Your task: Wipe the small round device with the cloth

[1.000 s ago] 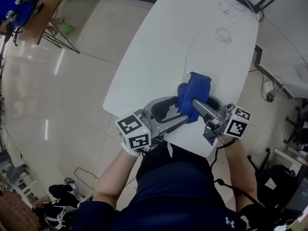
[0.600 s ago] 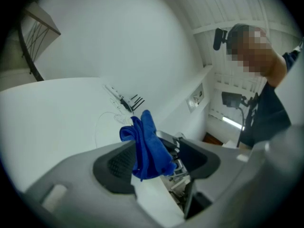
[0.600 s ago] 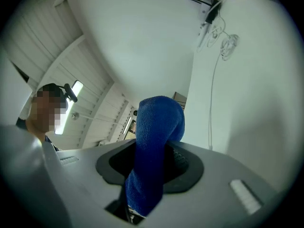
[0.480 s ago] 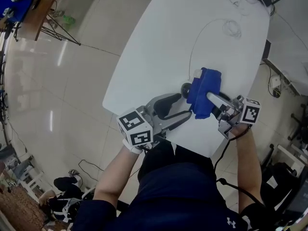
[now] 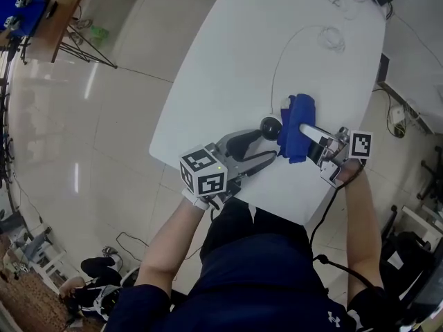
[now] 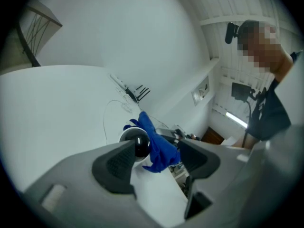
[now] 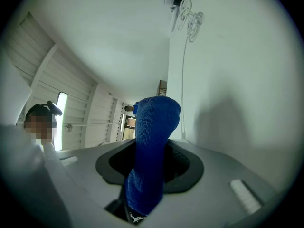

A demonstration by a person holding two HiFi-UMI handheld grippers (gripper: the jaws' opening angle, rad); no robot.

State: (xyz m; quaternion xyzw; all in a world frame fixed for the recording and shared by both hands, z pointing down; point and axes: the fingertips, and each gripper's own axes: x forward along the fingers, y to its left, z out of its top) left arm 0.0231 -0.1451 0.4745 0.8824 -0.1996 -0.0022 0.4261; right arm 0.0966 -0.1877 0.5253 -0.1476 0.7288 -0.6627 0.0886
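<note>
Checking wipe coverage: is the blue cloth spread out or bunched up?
Bunched: the blue cloth is a narrow folded wad clamped in the right hand-held gripper, not spread flat.

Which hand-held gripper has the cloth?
The right hand-held gripper: its jaws are clamped on the blue cloth. The left hand-held gripper is open, and the small round device near its jaw tips is not gripped.

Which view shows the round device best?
Left gripper view: the device sits close up, a black dome in a white ring, beside the cloth. Head view shows it small; in the right gripper view the cloth hides it.
</note>
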